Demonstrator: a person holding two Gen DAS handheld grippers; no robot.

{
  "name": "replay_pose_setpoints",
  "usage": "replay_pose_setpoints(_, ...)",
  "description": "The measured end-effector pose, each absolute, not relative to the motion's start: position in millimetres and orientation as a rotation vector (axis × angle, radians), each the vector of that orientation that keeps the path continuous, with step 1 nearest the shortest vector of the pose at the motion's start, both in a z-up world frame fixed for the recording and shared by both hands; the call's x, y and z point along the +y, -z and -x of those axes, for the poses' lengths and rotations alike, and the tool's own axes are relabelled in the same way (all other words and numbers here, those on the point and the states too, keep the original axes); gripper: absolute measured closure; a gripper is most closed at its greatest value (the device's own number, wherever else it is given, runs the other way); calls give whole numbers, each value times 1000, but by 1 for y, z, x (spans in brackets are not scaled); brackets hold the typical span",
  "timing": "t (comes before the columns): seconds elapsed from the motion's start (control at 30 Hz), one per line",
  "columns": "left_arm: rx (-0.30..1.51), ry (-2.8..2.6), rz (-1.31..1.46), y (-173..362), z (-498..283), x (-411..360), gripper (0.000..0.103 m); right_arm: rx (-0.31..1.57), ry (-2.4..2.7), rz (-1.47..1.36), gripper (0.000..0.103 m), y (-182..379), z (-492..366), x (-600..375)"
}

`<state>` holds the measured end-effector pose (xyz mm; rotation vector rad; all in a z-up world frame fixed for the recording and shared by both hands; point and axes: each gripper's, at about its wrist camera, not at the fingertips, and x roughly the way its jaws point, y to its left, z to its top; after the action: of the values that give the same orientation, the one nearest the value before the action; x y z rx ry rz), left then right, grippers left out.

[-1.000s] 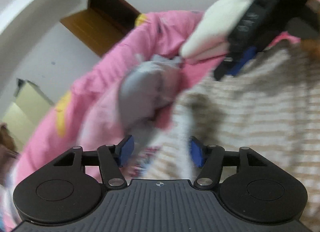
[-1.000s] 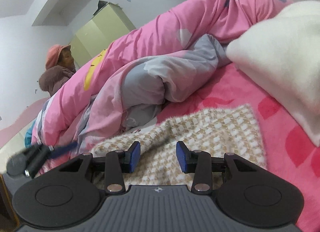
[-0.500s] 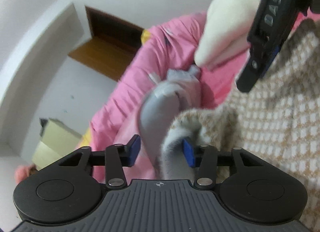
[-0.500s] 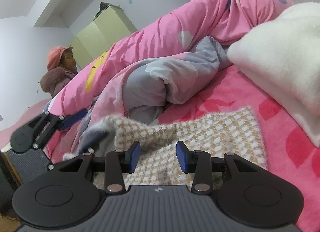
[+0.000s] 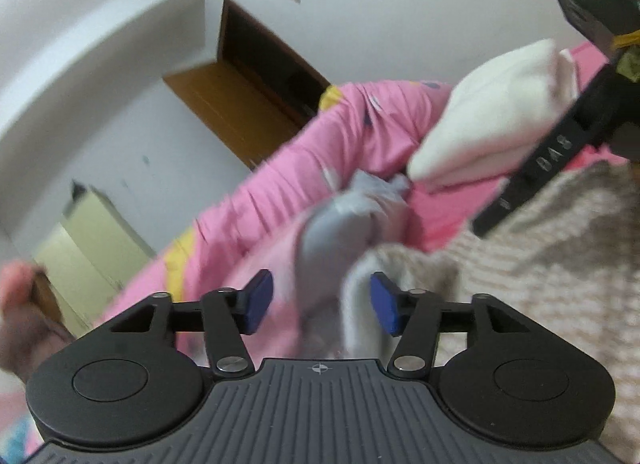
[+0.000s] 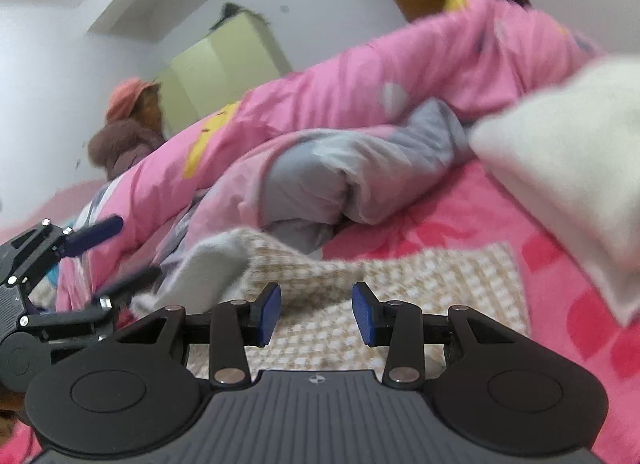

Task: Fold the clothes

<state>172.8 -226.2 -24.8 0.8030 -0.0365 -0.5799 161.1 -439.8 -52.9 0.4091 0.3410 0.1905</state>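
Observation:
A beige-and-white checked knit garment lies spread on the bed. Its near-left corner is turned up and shows a pale grey lining. In the left wrist view this raised edge stands between the fingers of my left gripper, close to the right pad; the jaws are apart. My right gripper hovers open just over the garment's near edge, nothing pinched. One black finger of the right gripper crosses the left view's upper right. The left gripper's blue finger shows at the right view's left edge.
A bunched pink duvet and a grey-pink roll of bedding lie behind the garment. A white fleece bundle sits at the right on the pink flowered sheet. A person in a pink cap is far left, by a yellow-green wardrobe.
The garment's left corner has come up off the bed between the left gripper's fingers and shows its grey lining. The left gripper swung upward and right. The right gripper shifted a little, still open.

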Motion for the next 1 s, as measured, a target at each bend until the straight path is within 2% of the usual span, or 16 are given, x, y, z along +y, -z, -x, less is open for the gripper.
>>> replay_pose_setpoints(0.17,50,543,-750,41,-191,-206,48,291,-278,-105,58,36,-147,-387)
replay_pose_setpoints(0.33,128,505,-557,38,-220,-182,56,291,-373,201,50,28,-151,-334)
replay_pose_setpoints(0.6,141,536,-372,42,-232,-165,60,353,-509,946,39,33,-188,-261)
replay_pose_setpoints(0.77,142,565,-272,46,-238,-157,61,596,-615,1146,38,36,-231,-251)
replay_pose_setpoints(0.9,153,608,-251,51,-242,-156,61,754,-642,1132,39,35,-262,-252)
replay_pose_setpoints(1.0,156,636,-249,54,-242,-156,57,901,-668,1094,45,29,-259,-255)
